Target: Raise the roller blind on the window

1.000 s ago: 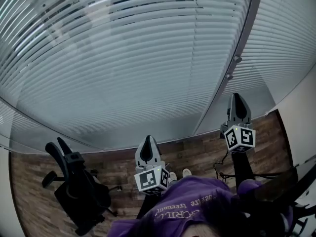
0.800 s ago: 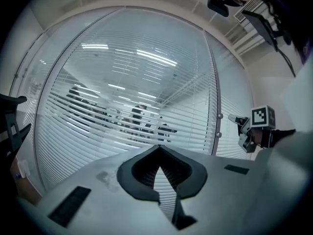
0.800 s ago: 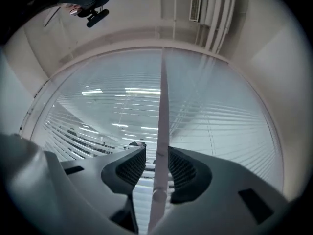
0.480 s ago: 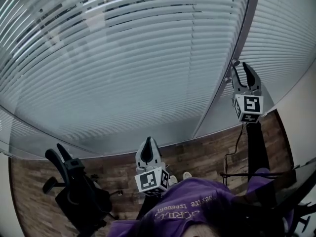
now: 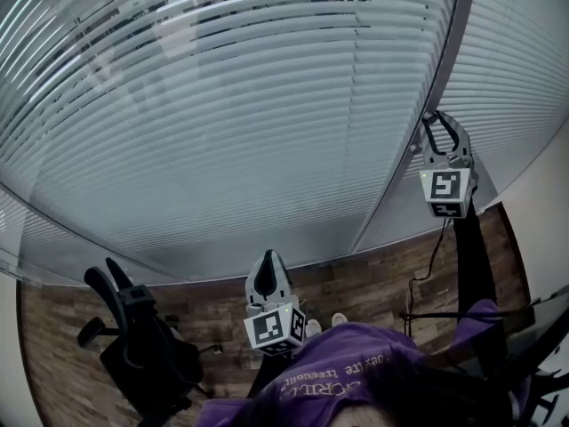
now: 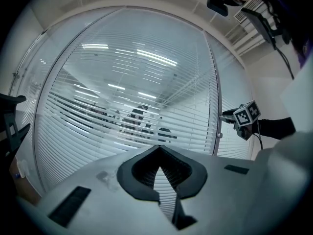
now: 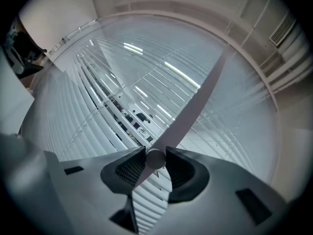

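Cool blue-grey light, even and rather dim, fills all 3 views, with no hard shadows. White ceiling strip lights (image 6: 146, 55) glare as bright streaks among the blind slats (image 5: 222, 105). The wide-angle lenses bow straight lines into curves, and the 2 gripper views fade to black at the corners. Close to the lens, my left fingers (image 6: 98, 185) and the knob (image 7: 155, 158) look soft.

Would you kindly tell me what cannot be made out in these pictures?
- Top of the blind: past the head view's upper edge, washed out in both gripper views.
- Any lift cord: too thin to tell among the slats.
- What the knob turns: right gripper view, hidden behind it; the right gripper has just been closing its jaws and grips it.
- Room behind the slats: left gripper view, striped and blurred.
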Motion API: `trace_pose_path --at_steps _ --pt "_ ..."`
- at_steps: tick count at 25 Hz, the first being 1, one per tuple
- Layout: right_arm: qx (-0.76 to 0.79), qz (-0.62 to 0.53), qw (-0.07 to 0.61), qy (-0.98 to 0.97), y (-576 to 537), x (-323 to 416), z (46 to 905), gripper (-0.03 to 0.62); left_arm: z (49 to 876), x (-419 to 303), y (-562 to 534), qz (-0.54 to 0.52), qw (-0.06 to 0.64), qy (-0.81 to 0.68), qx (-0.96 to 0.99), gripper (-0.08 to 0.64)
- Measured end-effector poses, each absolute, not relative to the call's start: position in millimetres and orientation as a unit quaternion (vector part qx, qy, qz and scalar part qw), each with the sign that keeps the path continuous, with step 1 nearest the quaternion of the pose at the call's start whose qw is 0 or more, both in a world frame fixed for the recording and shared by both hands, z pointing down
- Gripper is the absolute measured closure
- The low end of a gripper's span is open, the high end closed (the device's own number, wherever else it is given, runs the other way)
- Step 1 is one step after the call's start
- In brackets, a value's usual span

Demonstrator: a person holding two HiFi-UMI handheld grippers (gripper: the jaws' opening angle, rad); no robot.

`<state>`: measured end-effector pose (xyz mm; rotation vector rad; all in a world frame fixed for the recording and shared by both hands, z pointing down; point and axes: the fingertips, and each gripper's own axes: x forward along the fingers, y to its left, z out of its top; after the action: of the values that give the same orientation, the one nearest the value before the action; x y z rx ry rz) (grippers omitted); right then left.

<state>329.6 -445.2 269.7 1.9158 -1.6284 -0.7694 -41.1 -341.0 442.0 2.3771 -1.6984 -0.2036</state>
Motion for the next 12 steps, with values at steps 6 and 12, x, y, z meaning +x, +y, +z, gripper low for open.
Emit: trace_pose_path --at_steps 6,12 --pt "0.714 -0.253 0.250 -0.603 -447.5 332.9 270.6 0.466 443.3 -40.1 -341.0 -0.068 0.107 -0.578 0.806 0.558" --pt "0.748 -0.070 0.043 -0.658 -444.4 343.8 267.4 0.468 443.0 -41.1 -335.7 -0.070 0.111 -0.578 0.805 0.558"
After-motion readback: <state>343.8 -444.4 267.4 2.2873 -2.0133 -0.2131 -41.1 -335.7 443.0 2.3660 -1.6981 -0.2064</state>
